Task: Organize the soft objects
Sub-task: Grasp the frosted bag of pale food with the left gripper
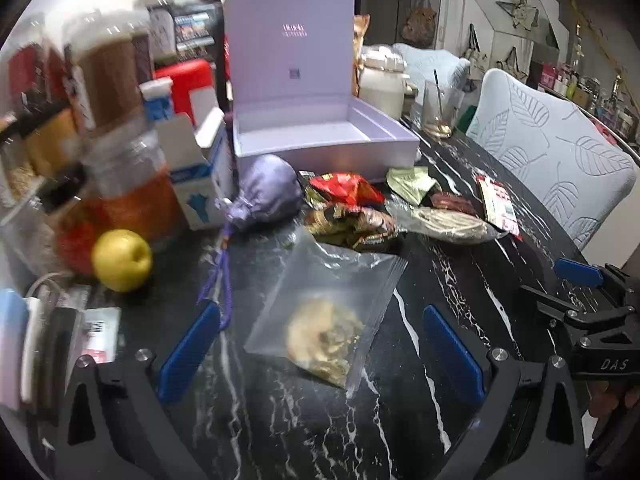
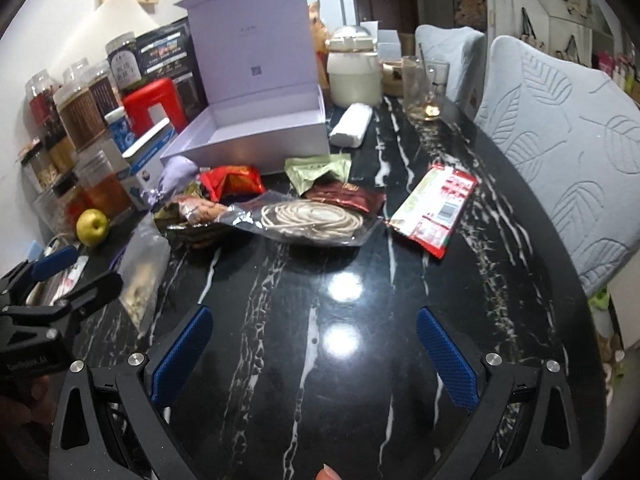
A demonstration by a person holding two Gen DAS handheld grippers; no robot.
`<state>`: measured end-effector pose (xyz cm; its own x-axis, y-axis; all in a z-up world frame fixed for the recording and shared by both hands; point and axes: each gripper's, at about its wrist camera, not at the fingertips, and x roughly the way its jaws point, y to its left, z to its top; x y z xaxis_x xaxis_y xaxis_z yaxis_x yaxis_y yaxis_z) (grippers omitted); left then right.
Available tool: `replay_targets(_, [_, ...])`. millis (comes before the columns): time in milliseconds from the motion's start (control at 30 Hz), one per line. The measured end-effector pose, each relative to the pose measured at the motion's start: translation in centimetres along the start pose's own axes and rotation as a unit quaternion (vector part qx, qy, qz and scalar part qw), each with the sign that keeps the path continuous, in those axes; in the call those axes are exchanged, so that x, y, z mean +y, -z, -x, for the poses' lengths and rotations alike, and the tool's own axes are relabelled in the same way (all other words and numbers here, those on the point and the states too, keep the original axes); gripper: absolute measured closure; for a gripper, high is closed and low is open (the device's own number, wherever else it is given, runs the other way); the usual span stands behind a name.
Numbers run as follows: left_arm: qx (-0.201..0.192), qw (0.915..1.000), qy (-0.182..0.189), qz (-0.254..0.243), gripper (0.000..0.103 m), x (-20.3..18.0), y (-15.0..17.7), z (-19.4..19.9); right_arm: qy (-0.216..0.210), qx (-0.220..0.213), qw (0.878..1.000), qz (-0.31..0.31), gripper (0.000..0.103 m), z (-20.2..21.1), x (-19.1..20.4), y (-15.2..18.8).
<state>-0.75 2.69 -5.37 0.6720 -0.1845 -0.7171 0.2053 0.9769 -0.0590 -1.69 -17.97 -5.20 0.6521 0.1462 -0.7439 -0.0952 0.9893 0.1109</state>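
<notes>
An open lilac box [image 1: 320,140] [image 2: 256,136] stands empty at the back of the black marble table [image 2: 320,360]. In front of it lie a purple satin pouch [image 1: 268,192], a red snack bag [image 1: 344,188] [image 2: 232,180], a green packet [image 1: 408,180] [image 2: 316,172], a clear bag of coiled cord [image 2: 308,216] [image 1: 444,222] and a red-and-white sachet [image 2: 436,208]. A frosted zip bag of dried bits [image 1: 324,312] [image 2: 140,276] lies flat between the fingers of my left gripper [image 1: 320,348], which is open. My right gripper [image 2: 316,356] is open over bare table.
Jars [image 2: 80,112], a red stool [image 2: 156,104], a blue-white carton [image 1: 204,172] and a yellow-green apple [image 1: 122,260] crowd the left side. A white jar [image 2: 354,76], a glass [image 2: 426,88] and a white roll [image 2: 352,124] stand at the back. Pale leaf-pattern chairs [image 2: 560,140] line the right edge.
</notes>
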Motion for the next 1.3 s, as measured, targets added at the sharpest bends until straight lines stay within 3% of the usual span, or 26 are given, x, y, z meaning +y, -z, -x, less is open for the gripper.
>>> replay_targets(100, [0.013, 0.9997, 0.018, 0.003, 0.0, 0.3, -0.2, -1.2, -0.009, 0.008, 1.0, -0.001, 0.0, -0.7, -0.2, -0.1])
replay_targets(467, [0.074, 0.9966, 0.027, 0.022, 0.001, 1.0, -0.2, -5.4, -0.02, 0.031, 0.999, -0.008, 0.0, -3.3, -0.9, -0.9])
replay_targets(533, [0.068, 0.9967, 0.034, 0.027, 0.006, 1.0, -0.2, -5.4, -0.022, 0.036, 0.999, -0.009, 0.0, -3.5, -1.1, -0.9])
replay_targets(700, [0.05, 0.9985, 0.02, 0.006, 0.03, 0.3, 0.0, -5.3, -0.025, 0.038, 0.999, -0.01, 0.0, -3.9, -1.5, -1.1])
replay_targets(733, [0.049, 0.9986, 0.017, -0.001, 0.041, 0.1, -0.1, -5.4, -0.025, 0.037, 0.999, -0.011, 0.0, -3.9, -1.6, -1.1])
replay_targets(767, [0.048, 0.9986, 0.015, -0.012, 0.045, -0.2, -0.2, -5.4, -0.024, 0.036, 0.999, -0.011, 0.0, -3.8, -1.6, -1.2])
replay_targets(1067, [0.048, 0.9977, 0.047, 0.005, 0.049, -0.1, 0.2, -3.9, -0.015, 0.019, 1.0, -0.003, 0.0, -2.8, -1.9, -0.9])
replay_targets(1300, [0.01, 0.9988, 0.045, 0.015, 0.049, -0.2, -0.2, -0.8, 0.005, 0.009, 1.0, 0.009, 0.0, -2.1, -1.8, -0.7])
